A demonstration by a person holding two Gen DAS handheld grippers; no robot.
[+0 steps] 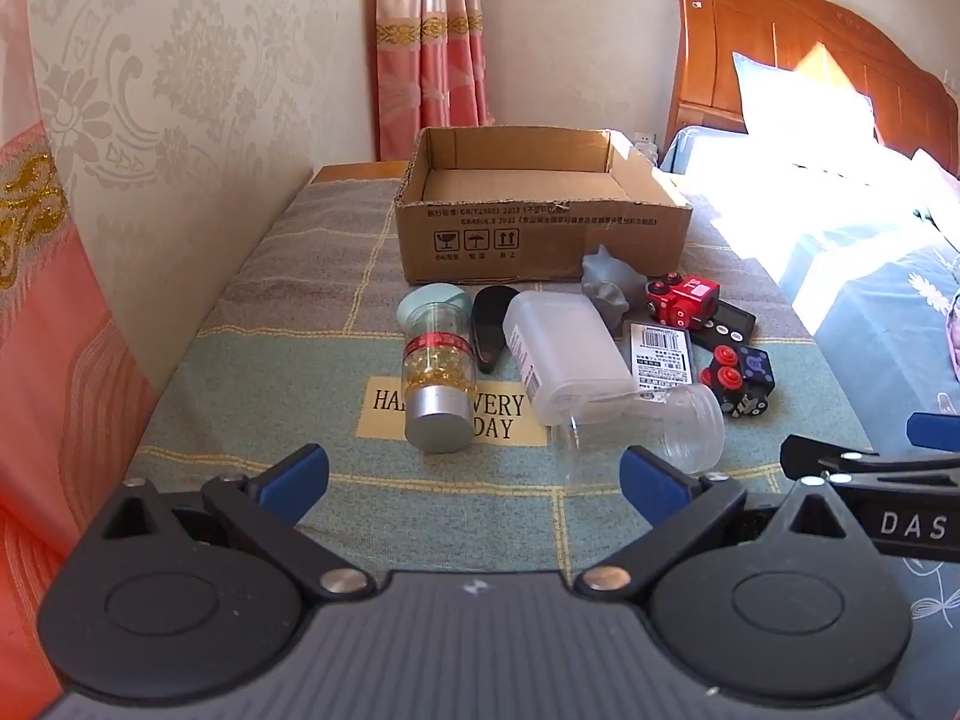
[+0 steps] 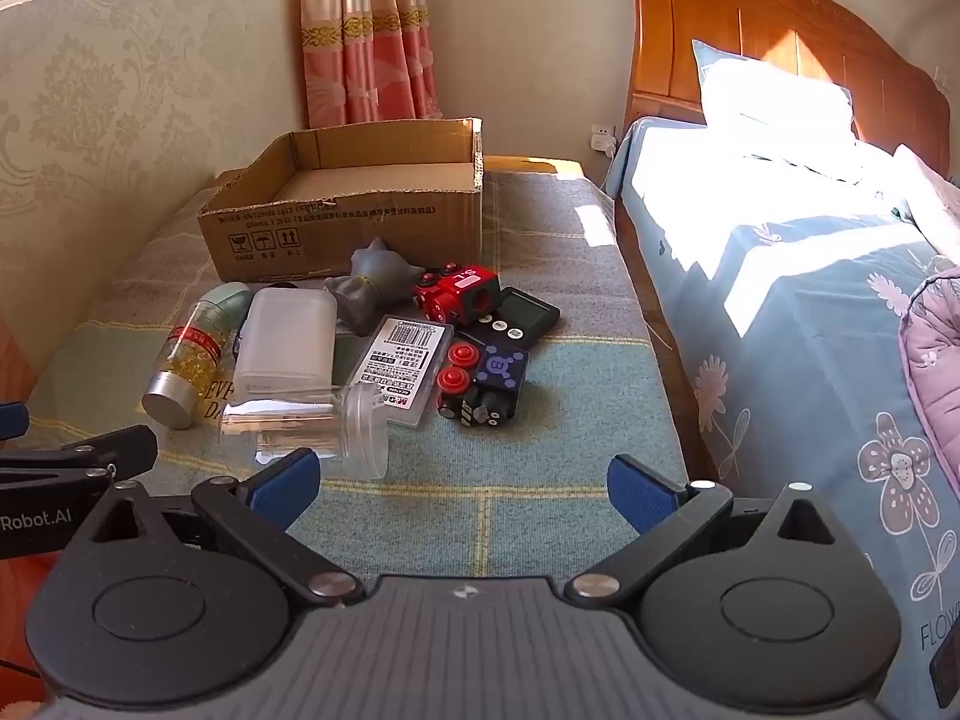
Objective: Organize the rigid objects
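Matt corrugated cardboard box [image 1: 540, 240] sits on a woven checked cloth [image 1: 270, 324], a frosted plastic container [image 1: 564, 354] beside a clear glossy jar [image 1: 678, 426], a brushed-metal-capped bottle [image 1: 435, 384], and a glossy varnished wooden headboard [image 1: 798, 54] behind.

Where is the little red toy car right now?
The red toy car sits on the table in front of the cardboard box's right corner in the right wrist view, between the grey star-shaped toy and the black timer.
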